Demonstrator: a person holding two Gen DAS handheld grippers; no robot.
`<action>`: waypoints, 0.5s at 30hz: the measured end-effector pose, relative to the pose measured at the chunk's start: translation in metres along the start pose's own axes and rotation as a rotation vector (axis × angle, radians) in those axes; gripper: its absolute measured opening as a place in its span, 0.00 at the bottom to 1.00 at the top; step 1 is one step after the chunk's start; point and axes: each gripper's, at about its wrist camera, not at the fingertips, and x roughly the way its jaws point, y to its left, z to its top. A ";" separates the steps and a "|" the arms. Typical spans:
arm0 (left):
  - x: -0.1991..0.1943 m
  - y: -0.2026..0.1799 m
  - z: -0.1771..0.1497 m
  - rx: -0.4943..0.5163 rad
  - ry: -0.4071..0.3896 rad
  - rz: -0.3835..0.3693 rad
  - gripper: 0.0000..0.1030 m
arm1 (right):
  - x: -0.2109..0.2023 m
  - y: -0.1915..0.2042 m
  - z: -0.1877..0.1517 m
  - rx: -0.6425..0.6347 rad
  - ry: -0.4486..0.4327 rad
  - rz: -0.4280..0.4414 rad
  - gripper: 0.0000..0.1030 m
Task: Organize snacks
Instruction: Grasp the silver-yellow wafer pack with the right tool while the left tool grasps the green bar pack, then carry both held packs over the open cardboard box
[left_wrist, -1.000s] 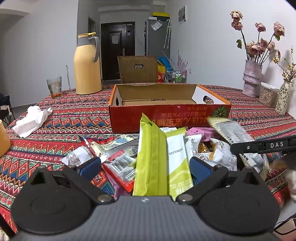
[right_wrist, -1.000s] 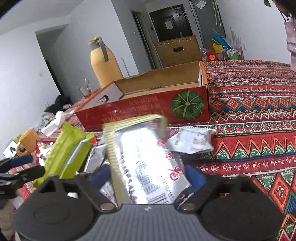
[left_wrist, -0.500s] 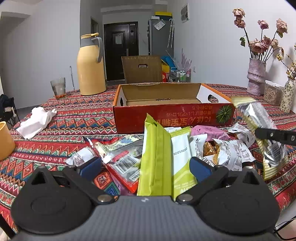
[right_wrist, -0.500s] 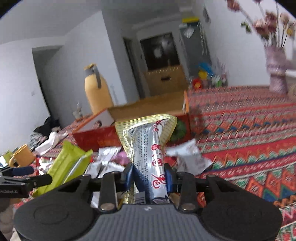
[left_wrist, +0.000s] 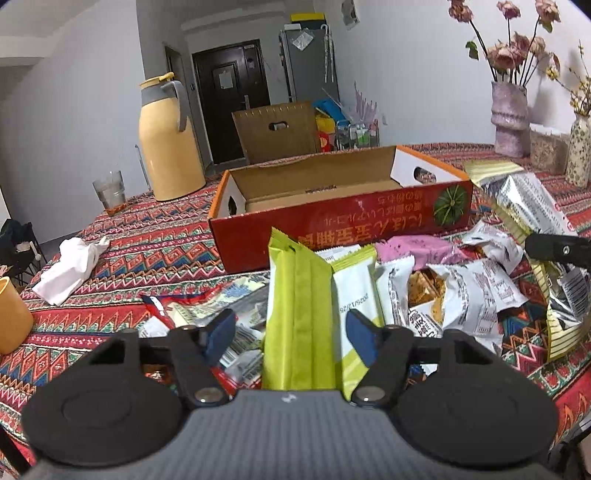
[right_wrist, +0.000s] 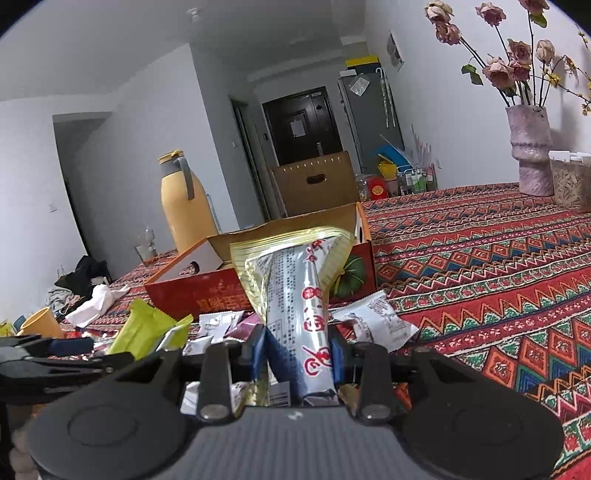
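The right gripper (right_wrist: 297, 350) clamps a silver packet (right_wrist: 295, 295) before the red box (right_wrist: 207, 295); the left gripper (left_wrist: 291, 332), jaws just narrowing, flanks an ungripped green packet (left_wrist: 299, 314).

- Dim, cool, even indoor light; soft shadows only.
- Fisheye bends the walls (right_wrist: 129, 140); corners vignette black.
- Glare on the silver packet (right_wrist: 295, 295).
- Little blur.

The counter (left_wrist: 155, 240) wears a cloth of red, blue, orange and green zigzags and stripes. The box (left_wrist: 343, 221) is red outside with an orange rim, brown inside, and has a green pumpkin picture (left_wrist: 448, 201), and the snack packets are lime green (left_wrist: 299, 314), pink (left_wrist: 417, 251), white with black print (left_wrist: 476, 288), and silver with gold edges and red marks (right_wrist: 295, 295). The jug (left_wrist: 168, 147) is yellow with a grey handle, and the vase (right_wrist: 530, 144) is pale purple with dusty pink roses (right_wrist: 502, 70).
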 end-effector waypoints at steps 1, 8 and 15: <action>0.002 -0.001 0.000 0.003 0.005 0.001 0.55 | 0.000 0.000 0.000 0.003 0.000 0.004 0.33; 0.006 -0.006 -0.004 0.030 0.004 -0.007 0.39 | 0.001 0.002 -0.003 0.007 0.004 0.016 0.33; 0.003 0.002 -0.001 0.002 -0.004 -0.036 0.37 | -0.001 0.002 -0.002 0.013 -0.004 0.020 0.33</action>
